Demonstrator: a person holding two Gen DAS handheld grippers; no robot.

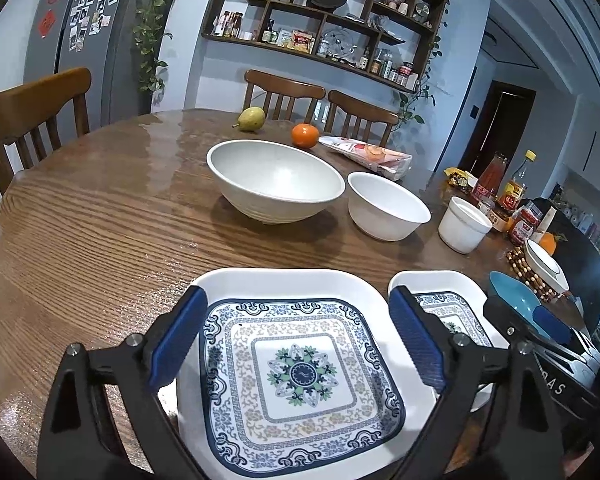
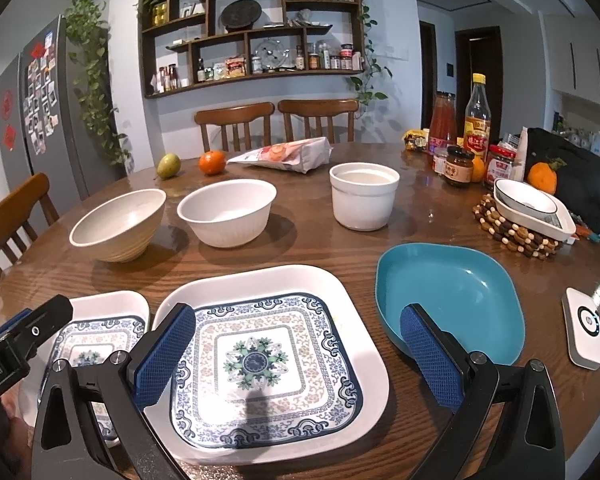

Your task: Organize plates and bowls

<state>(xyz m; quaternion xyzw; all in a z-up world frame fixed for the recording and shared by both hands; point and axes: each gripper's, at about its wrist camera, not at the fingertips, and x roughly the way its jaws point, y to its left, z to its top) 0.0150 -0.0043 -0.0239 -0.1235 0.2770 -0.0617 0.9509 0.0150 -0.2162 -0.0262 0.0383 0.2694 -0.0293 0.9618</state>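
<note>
The left hand-held gripper [image 1: 296, 344] hangs over the larger patterned plate [image 1: 300, 380], its blue pads spread wide on either side of the plate and touching nothing; the plate's near edge is cut off by the frame and by the black gripper arms. Just to its right, the smaller patterned plate [image 1: 448, 304] is half hidden behind the right pad. In the right wrist view the plates look swapped in size, so which is truly bigger is hard to judge. The right hand-held gripper [image 2: 304, 354] is also spread, one pad over a patterned plate [image 2: 268, 360], the other over the rim of the teal dish [image 2: 452, 300], holding neither. A dark shadow falls on that plate's near border.

Farther back on the tabletop [image 1: 100, 220] stand three white bowls in a row, apart from each other: a wide ribbed bowl [image 1: 274, 180], a medium bowl [image 1: 388, 206] and a straight-sided cup-like bowl [image 1: 464, 224]. Behind them lie a pear [image 1: 251, 119], an orange [image 1: 305, 135] and a flat snack bag [image 1: 368, 154]. At the right edge, sauce bottles and jars [image 2: 476, 140] crowd together, their labels unreadable, beside a white dish [image 2: 532, 208] on a beaded mat [image 2: 512, 232].

The tabletop is glossy brown wood with strong grain. Wooden chairs [image 2: 236, 124] ring it; a wall shelf [image 2: 252, 28] of small items, a trailing plant and a grey fridge [image 2: 40, 108] with photos stand behind.
</note>
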